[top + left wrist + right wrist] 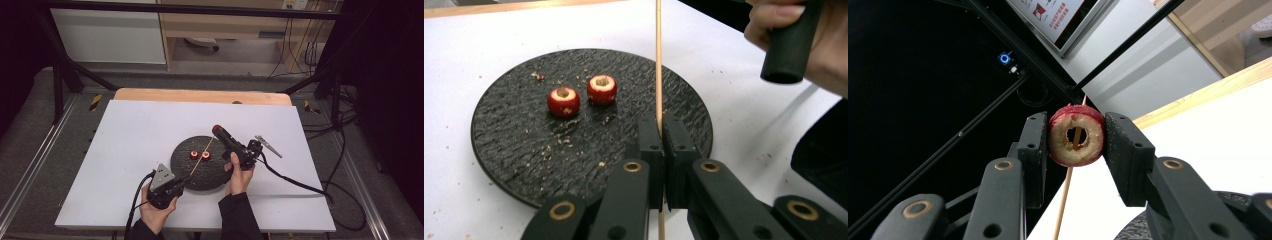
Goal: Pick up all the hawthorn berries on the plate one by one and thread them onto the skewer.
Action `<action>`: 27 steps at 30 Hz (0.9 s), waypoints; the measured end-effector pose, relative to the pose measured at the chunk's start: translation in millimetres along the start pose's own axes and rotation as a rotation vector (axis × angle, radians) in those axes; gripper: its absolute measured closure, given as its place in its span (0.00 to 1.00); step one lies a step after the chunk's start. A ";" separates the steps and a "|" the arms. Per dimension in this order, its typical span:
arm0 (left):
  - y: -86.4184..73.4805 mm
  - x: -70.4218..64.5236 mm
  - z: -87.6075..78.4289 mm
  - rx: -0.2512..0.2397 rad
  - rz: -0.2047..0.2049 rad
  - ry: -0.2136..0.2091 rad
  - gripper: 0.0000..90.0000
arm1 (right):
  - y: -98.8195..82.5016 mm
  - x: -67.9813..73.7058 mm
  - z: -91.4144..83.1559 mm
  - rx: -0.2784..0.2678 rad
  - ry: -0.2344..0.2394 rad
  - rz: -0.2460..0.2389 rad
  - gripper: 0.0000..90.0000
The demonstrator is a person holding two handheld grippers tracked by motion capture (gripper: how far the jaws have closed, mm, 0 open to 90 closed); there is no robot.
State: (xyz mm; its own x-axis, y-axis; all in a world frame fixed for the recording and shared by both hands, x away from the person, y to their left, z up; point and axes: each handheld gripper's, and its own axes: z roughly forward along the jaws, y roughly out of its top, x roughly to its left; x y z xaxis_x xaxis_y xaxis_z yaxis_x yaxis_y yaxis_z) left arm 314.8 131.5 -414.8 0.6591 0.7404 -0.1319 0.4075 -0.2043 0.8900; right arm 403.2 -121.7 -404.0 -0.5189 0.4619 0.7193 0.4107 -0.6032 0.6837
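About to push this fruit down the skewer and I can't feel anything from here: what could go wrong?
The skewer is thin and clamped low by the left gripper, so it may bend or snap. The cored fruit in the right gripper could split under the squeeze. A slip may knock the two fruits on the plate.

From above the person's side we look forward and down over the whole white surface (125, 150), taking in the dark round plate (200, 177) from well off. The left gripper view sits low and close, looking along its jaws across that same plate (514, 145). The right gripper view tilts upward, very close to its jaws, facing the dark frame beyond the surface (1228, 145) edge.
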 end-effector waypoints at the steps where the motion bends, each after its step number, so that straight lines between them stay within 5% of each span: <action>1: 1.3 -0.4 0.7 -0.001 -0.003 -0.001 0.97 | -0.4 0.2 -0.3 0.001 -0.001 0.000 0.70; 27: 32.8 2.3 28.4 -0.002 -0.018 -0.013 0.97 | -19.5 3.5 -10.0 0.086 0.014 -0.054 0.70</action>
State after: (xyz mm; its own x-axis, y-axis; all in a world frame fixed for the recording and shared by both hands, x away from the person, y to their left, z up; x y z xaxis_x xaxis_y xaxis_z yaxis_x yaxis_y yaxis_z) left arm 347.7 108.3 -398.3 0.6600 0.7354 -0.1539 0.4182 -0.1893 0.8884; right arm 385.9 -114.9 -416.1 -0.5524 0.4828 0.6795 0.4441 -0.5195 0.7300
